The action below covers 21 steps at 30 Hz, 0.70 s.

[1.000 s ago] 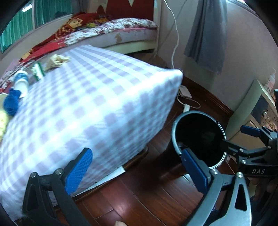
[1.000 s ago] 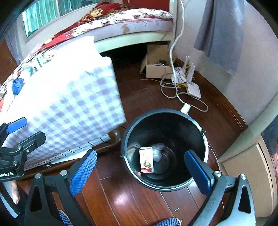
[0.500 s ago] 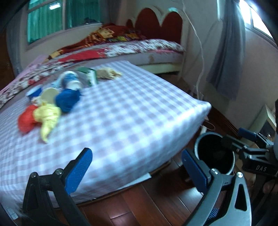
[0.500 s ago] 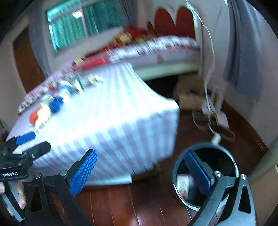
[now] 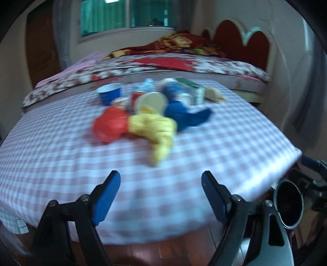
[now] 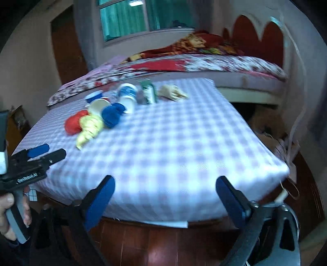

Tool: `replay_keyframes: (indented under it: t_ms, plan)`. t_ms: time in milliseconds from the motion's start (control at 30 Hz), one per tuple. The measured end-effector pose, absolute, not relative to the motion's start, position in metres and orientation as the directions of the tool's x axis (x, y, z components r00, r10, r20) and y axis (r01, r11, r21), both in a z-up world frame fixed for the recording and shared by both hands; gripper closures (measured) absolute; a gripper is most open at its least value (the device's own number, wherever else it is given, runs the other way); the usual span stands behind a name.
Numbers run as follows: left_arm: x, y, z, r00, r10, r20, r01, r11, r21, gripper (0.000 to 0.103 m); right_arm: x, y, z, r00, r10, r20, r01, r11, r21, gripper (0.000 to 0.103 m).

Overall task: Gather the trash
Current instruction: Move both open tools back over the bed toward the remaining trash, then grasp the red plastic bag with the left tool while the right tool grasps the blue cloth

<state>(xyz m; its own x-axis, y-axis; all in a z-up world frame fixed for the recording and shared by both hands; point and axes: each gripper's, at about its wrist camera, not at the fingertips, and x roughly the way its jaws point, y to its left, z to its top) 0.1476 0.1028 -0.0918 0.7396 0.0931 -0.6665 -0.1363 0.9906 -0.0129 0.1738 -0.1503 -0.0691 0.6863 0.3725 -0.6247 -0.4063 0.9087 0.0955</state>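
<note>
A heap of trash lies on the checked tablecloth (image 5: 224, 147): a red wad (image 5: 108, 126), a yellow wad (image 5: 157, 129), a blue wad (image 5: 184, 116), a cream cup (image 5: 151, 102), a blue cup (image 5: 109, 94), a green carton (image 5: 192, 88) and crumpled paper (image 5: 214, 95). The same heap shows in the right wrist view, with the yellow wad (image 6: 89, 127) nearest. My left gripper (image 5: 161, 196) is open and empty at the table's near edge. My right gripper (image 6: 165, 196) is open and empty, further right. The black bin (image 5: 289, 204) stands on the floor at lower right.
A bed (image 5: 184, 63) with a floral cover and a red headboard (image 5: 243, 43) runs behind the table. A window (image 6: 143, 18) is at the back. Cables (image 6: 292, 143) and a box lie on the wood floor right of the table.
Both grippers have swung up and left, away from the bin and toward the table top. The trash heap now sits ahead of both. Both stay open.
</note>
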Motion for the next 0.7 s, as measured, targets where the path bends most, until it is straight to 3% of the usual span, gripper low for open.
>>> replay_keyframes:
  t_ms: [233,700]
  plan:
    - [0.158,0.145,-0.098,0.726,0.127,-0.676,-0.207,0.977,-0.039,0.028,0.212,-0.083,-0.059,0.640,0.464,-0.612,-0.512,0.852,0.111,0.025]
    - [0.219,0.198,-0.097,0.725,0.123,-0.678,-0.252,0.963,-0.094,0.028,0.298,0.012,-0.070,0.530,0.504,-0.682,-0.577,0.804,0.145,0.047]
